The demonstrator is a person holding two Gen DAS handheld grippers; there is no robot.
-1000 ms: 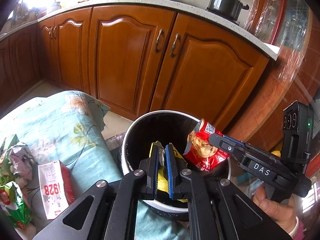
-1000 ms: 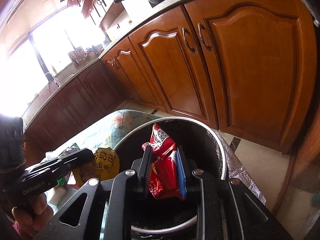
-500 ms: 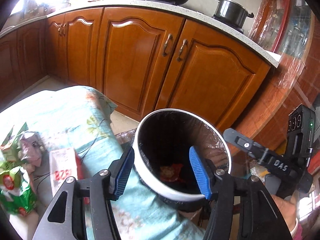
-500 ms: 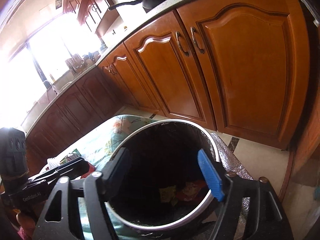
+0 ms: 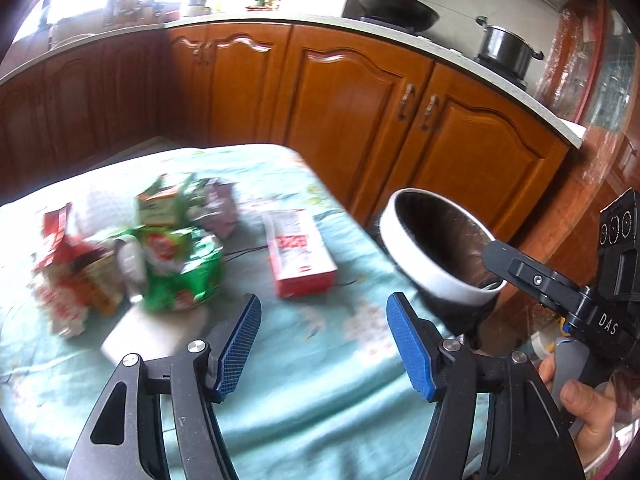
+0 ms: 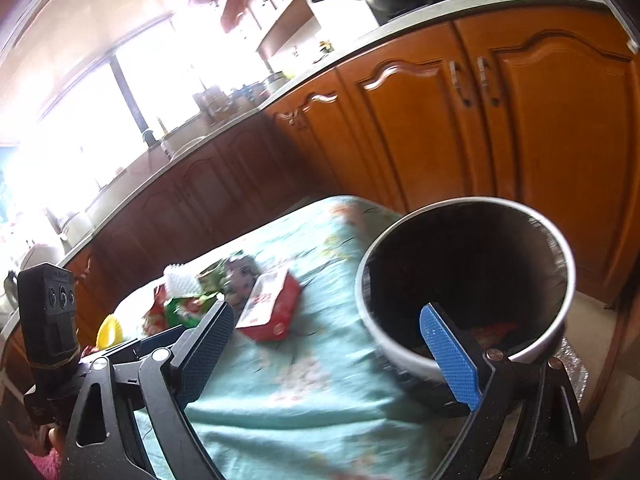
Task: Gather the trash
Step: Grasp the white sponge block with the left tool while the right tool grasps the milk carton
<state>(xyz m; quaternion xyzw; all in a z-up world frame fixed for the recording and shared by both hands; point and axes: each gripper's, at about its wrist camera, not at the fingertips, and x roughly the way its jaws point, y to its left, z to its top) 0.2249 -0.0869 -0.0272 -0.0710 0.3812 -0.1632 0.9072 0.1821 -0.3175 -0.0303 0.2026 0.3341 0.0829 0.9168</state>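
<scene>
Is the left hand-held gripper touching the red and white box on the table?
Apart. In the left wrist view the left hand-held gripper is open with only bare tablecloth between its jaws; the red and white box lies farther off.

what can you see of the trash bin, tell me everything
The bin is round, with a white outer wall, a pale rim and a dark liner inside. It stands upright and open, with no lid in view, just off the corner of the cloth-covered table, in front of the wooden cabinets. Red and yellowish wrappers lie at its bottom. Whether it touches the cloth is unclear.
</scene>
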